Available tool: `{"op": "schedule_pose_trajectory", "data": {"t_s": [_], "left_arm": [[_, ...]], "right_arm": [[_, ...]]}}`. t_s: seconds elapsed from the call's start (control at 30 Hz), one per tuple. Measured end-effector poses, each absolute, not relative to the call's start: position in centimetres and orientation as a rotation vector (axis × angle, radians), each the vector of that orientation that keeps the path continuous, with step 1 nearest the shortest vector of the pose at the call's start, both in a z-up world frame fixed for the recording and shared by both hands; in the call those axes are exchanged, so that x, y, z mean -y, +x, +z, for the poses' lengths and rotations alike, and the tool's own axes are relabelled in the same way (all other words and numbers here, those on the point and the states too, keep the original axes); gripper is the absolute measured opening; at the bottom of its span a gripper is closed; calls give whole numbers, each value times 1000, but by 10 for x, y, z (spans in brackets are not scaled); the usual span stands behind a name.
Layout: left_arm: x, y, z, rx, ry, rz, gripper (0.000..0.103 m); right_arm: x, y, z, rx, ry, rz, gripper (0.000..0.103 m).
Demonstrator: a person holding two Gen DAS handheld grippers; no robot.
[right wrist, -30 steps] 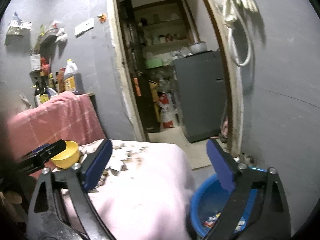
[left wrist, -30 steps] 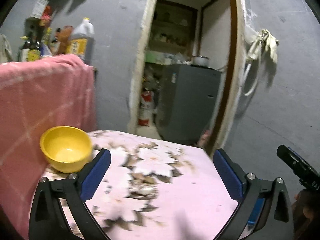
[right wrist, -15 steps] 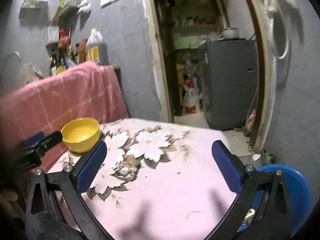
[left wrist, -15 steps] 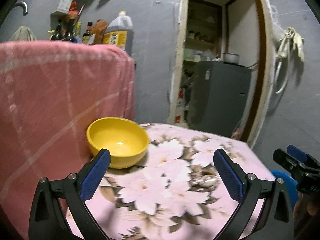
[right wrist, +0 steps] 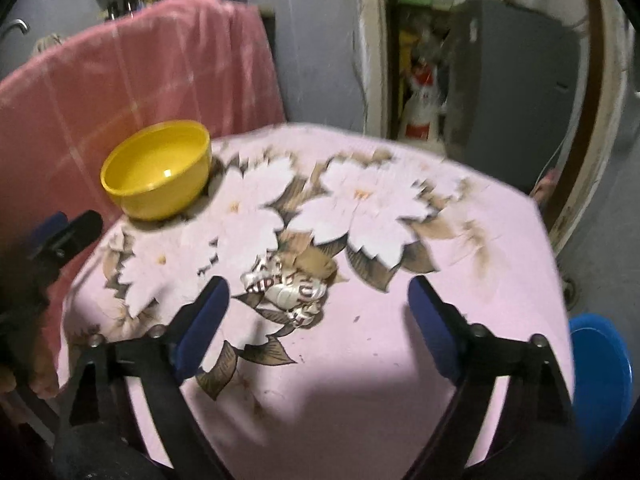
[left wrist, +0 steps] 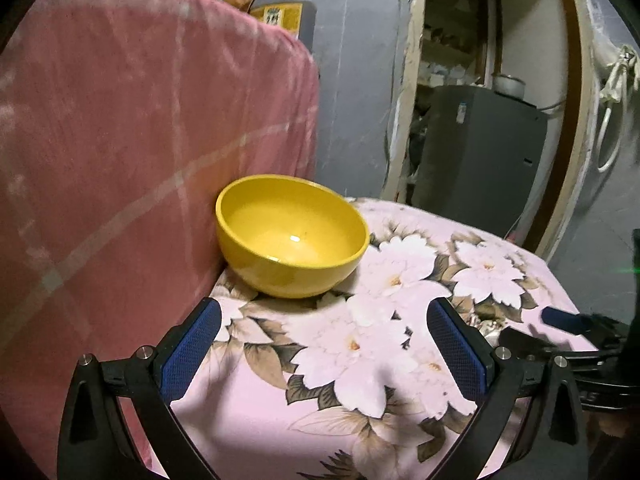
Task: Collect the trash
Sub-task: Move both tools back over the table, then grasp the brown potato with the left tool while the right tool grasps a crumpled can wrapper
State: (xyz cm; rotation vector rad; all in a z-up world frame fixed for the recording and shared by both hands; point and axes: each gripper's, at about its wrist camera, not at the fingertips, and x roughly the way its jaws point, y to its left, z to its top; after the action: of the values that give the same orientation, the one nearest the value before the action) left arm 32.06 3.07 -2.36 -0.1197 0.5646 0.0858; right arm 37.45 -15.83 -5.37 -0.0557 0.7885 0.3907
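Note:
A crumpled shiny wrapper (right wrist: 286, 294) lies on the pink flowered tablecloth (right wrist: 400, 360), just ahead of and between my right gripper's fingers. My right gripper (right wrist: 316, 320) is open and empty, low over the table. My left gripper (left wrist: 326, 344) is open and empty, in front of a yellow bowl (left wrist: 290, 234). The bowl also shows in the right wrist view (right wrist: 158, 168). A blue bin (right wrist: 600, 376) stands on the floor at the table's right edge. The right gripper's tip (left wrist: 568, 322) shows at the right of the left wrist view.
A pink checked cloth (left wrist: 120, 140) hangs upright behind the bowl on the left. Beyond the table is a doorway with a grey fridge (left wrist: 476, 156). Bottles (left wrist: 286, 0) stand on a shelf behind the cloth.
Both grippers have moved down and closer to the table. The bowl and the wrapper have come nearer in view. Both stay open.

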Motion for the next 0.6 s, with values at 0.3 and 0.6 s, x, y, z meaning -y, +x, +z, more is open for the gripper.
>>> {"op": "schedule_pose_trajectory", "data": {"t_s": [0.3,0.6], "left_arm": [[-33,329,-27,-631,-155,50,101],[-15,336,-26,-671,-162,-14,101]], "right_arm": [[145,390,-75,-897,-57,440,63],[172,371,-72,-884,-11,478,61]]}}
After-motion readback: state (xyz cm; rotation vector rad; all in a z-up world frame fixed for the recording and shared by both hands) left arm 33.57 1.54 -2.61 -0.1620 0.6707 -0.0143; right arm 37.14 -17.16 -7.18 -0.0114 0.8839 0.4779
